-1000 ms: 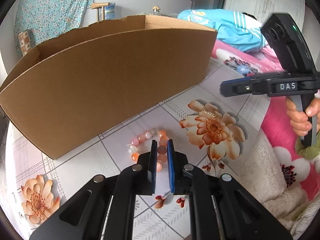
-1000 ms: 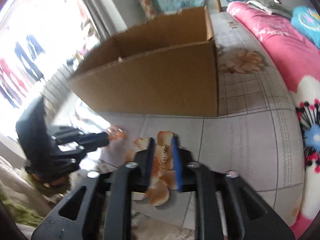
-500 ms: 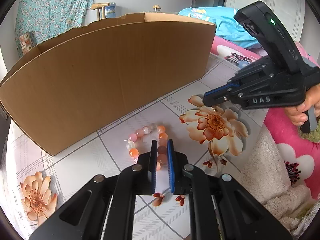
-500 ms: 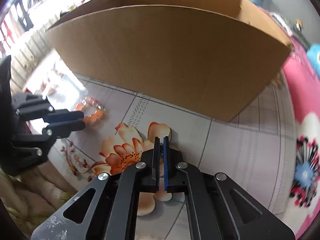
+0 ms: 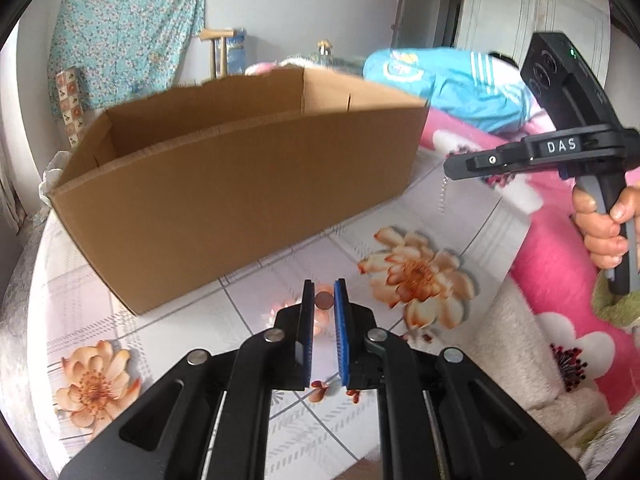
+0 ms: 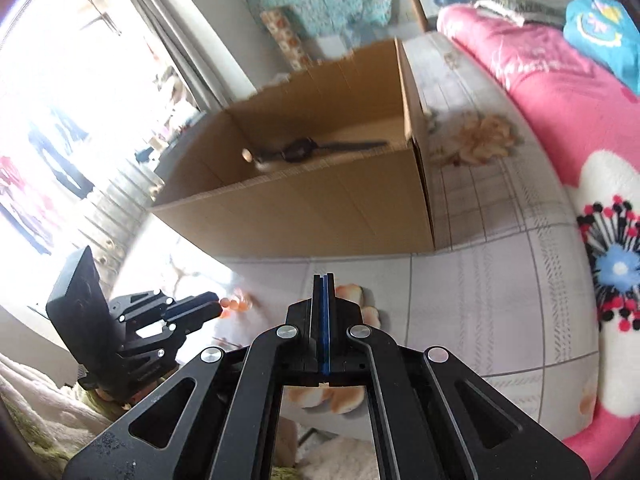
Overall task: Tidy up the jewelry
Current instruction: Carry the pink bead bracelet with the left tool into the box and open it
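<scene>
My left claw (image 5: 324,300): pinching the bead bracelet (image 5: 324,302), lifted above the counter (image 5: 280,272).
My right claw (image 6: 324,280): pressed together on a thin chain (image 5: 443,194), beside the cardboard box (image 5: 240,200).

The right gripper (image 6: 323,280), pads pressed together, points at a cardboard box (image 6: 320,216) holding a wristwatch (image 6: 298,152).
</scene>
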Demonstrator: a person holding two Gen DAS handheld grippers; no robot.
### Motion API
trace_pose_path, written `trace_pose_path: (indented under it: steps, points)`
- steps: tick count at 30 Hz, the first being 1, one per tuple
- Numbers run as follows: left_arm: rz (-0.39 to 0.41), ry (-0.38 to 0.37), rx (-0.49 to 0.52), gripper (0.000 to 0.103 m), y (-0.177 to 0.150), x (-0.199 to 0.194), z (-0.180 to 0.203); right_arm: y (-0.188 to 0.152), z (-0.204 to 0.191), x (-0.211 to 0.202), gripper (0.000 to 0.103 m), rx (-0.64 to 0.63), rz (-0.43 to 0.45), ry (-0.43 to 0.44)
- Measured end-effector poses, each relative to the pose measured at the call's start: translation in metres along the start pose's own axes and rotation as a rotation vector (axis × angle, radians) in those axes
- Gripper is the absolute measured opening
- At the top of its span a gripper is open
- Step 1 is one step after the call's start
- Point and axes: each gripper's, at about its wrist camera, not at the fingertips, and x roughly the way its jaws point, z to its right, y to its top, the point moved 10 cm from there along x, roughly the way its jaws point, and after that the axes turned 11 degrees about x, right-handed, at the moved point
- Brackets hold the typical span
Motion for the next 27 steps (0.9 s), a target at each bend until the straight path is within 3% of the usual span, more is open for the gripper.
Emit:
trace_pose_path:
  steps: [4,10,16,21,27]
  points:
    - [0.064,-0.005,-0.018,0.009,0.016,-0.025,-0.003,0.010,-0.014,-0.025,0.000,-0.032,0.066,0.035]
    - [0.169,-0.080,-0.056,0.009,0.056,-0.067,-0.007,0.034,-0.047,-0.059,0.000,-0.103,0.165,0.090]
    - [0.237,-0.099,-0.022,0.009,0.106,-0.095,-0.021,0.072,-0.073,-0.080,0.000,-0.159,0.229,0.166]
    - [0.192,-0.135,-0.017,0.009,0.150,-0.074,-0.042,0.104,-0.077,-0.065,0.000,-0.187,0.207,0.173]
    - [0.046,-0.166,-0.003,0.009,0.180,-0.007,-0.058,0.124,-0.061,-0.029,0.000,-0.195,0.132,0.132]
